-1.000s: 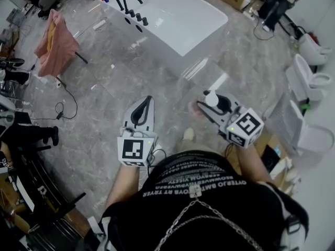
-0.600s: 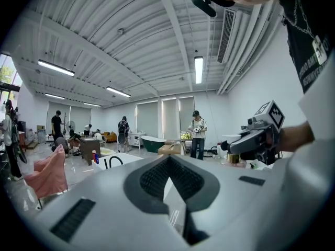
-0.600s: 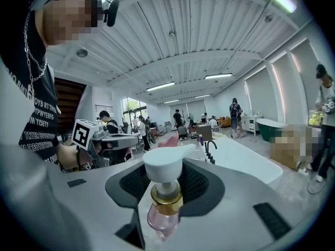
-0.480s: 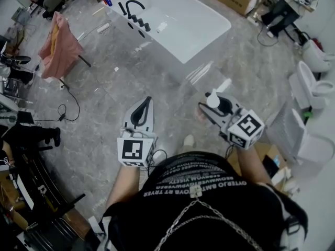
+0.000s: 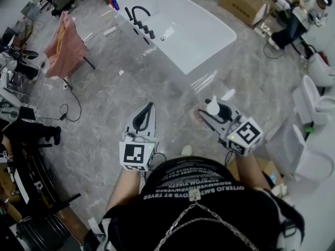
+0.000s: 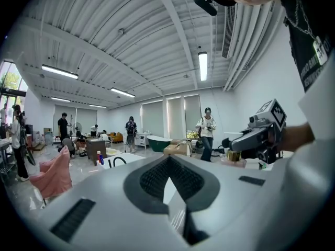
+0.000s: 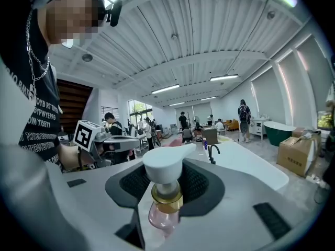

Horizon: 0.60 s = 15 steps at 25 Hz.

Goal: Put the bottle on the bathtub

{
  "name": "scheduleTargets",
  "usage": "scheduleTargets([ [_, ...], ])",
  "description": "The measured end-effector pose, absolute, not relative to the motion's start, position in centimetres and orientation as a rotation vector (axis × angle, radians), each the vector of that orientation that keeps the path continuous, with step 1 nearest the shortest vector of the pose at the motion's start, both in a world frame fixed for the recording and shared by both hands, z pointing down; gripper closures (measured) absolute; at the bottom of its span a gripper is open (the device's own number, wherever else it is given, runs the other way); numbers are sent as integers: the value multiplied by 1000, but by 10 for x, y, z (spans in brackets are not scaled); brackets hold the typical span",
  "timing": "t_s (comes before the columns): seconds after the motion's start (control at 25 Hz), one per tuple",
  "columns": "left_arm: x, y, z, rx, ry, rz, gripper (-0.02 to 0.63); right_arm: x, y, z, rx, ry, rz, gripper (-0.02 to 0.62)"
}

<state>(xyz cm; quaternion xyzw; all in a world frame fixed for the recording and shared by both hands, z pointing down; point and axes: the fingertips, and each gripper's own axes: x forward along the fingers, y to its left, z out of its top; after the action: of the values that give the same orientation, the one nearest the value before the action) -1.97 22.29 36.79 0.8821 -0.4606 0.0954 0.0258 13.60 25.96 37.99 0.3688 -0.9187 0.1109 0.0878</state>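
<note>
A pink pump bottle [image 7: 164, 205] with a white pump head [image 5: 212, 107] and a gold collar is held between the jaws of my right gripper [image 5: 213, 111], which is shut on it. The bottle's pink body shows faintly below the jaws [image 5: 196, 115]. The white bathtub [image 5: 201, 35] with a black faucet [image 5: 137, 12] lies ahead on the grey floor, well beyond both grippers. My left gripper [image 5: 145, 112] is held at my left, jaws together with nothing between them. In the right gripper view the bathtub [image 7: 251, 166] lies straight ahead.
A pink cloth on a stand [image 5: 65, 43] is far left. A small bottle [image 5: 111, 2] stands by the tub's far corner. A cardboard box [image 5: 245, 1] sits beyond the tub. White toilets [image 5: 316, 69] line the right. Cables [image 5: 68, 109] cross the floor. Several people stand in the room.
The bathtub and the room have slid down and to the right in the head view as the person walks towards the tub. Both grippers keep their hold and pose.
</note>
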Motion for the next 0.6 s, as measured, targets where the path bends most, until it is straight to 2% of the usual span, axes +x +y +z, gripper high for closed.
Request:
scheduleTargets([
  [0.6, -14, 215, 373, 2720, -1416, 332, 604, 137, 246, 384, 1097, -2776, 371, 448],
])
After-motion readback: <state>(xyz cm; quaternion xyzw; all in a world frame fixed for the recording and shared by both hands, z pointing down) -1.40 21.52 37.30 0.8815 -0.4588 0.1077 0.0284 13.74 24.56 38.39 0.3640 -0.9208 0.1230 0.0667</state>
